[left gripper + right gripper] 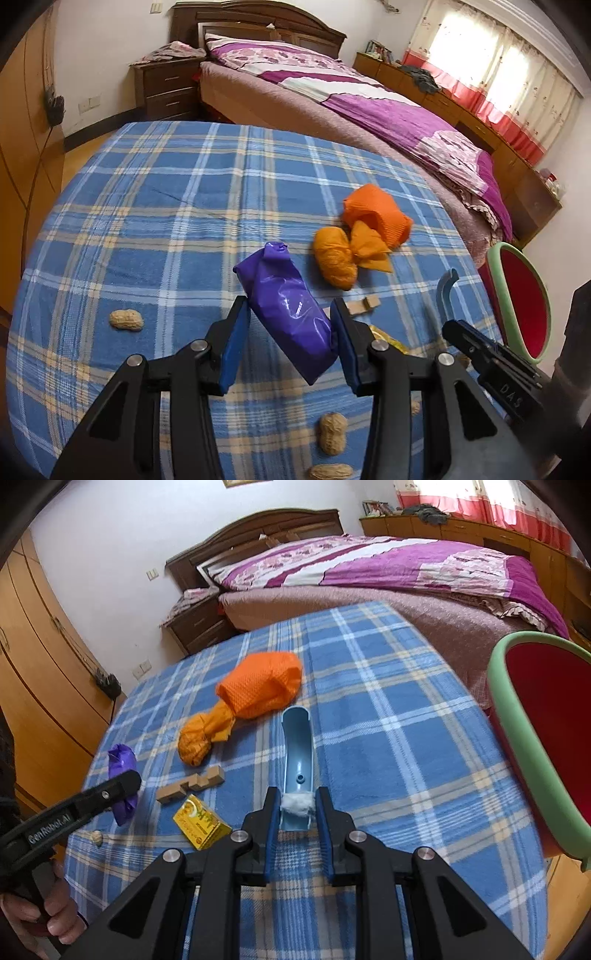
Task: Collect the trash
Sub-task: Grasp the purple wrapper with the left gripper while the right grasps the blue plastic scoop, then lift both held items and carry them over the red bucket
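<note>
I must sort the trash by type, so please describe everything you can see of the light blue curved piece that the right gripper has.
The light blue curved piece looks like smooth hard plastic, a long trough-shaped strip with raised edges, bending at its far rounded end. A small round hole sits near its lower part. It points away from the right gripper, whose blue fingers press on its near end, where a white fluffy wad crosses it. The blue plaid cloth is below it.

"GenRobot.AI" in white letters on the side of the left hand-held gripper, seen from the right wrist cam. "DAS" or sim. on the black body of the right hand-held gripper, left wrist cam, letters turned sideways, partly legible. Yellow box on the desk has red print, too small to read.
</note>
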Tool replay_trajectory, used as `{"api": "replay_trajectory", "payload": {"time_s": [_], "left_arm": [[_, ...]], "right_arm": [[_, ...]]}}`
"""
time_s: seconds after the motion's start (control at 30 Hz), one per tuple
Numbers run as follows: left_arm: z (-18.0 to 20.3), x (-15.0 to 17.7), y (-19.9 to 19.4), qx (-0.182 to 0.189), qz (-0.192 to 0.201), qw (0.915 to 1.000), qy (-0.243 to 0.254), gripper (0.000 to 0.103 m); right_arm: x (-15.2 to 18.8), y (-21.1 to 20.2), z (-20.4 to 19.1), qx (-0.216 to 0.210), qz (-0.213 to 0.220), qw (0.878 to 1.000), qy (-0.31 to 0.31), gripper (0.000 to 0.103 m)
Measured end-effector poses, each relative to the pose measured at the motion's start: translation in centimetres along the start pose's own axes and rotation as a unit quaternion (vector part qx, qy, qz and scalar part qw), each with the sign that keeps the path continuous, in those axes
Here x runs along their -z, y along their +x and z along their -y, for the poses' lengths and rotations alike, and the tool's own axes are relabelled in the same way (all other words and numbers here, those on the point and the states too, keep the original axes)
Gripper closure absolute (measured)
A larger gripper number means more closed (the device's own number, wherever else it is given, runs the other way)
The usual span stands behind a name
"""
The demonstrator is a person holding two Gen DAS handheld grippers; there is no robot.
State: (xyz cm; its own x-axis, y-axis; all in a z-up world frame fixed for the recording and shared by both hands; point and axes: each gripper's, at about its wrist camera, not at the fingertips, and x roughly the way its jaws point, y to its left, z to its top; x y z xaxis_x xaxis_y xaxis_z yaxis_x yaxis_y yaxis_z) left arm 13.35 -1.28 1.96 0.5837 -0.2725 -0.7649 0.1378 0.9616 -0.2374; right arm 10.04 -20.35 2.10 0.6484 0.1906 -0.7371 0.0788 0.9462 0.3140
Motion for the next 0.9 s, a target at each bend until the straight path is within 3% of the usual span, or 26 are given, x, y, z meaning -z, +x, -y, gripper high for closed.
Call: {"api": "replay_trajectory", "payload": {"time_s": [0.9], "left_arm": [[9.3, 1.0, -2.4, 0.049, 0.031, 0.9949, 0.083, 0.057]], "right_arm": [[0.6, -10.1, 5.4, 0.017, 0.105, 0.993, 0.054, 0.082]]}}
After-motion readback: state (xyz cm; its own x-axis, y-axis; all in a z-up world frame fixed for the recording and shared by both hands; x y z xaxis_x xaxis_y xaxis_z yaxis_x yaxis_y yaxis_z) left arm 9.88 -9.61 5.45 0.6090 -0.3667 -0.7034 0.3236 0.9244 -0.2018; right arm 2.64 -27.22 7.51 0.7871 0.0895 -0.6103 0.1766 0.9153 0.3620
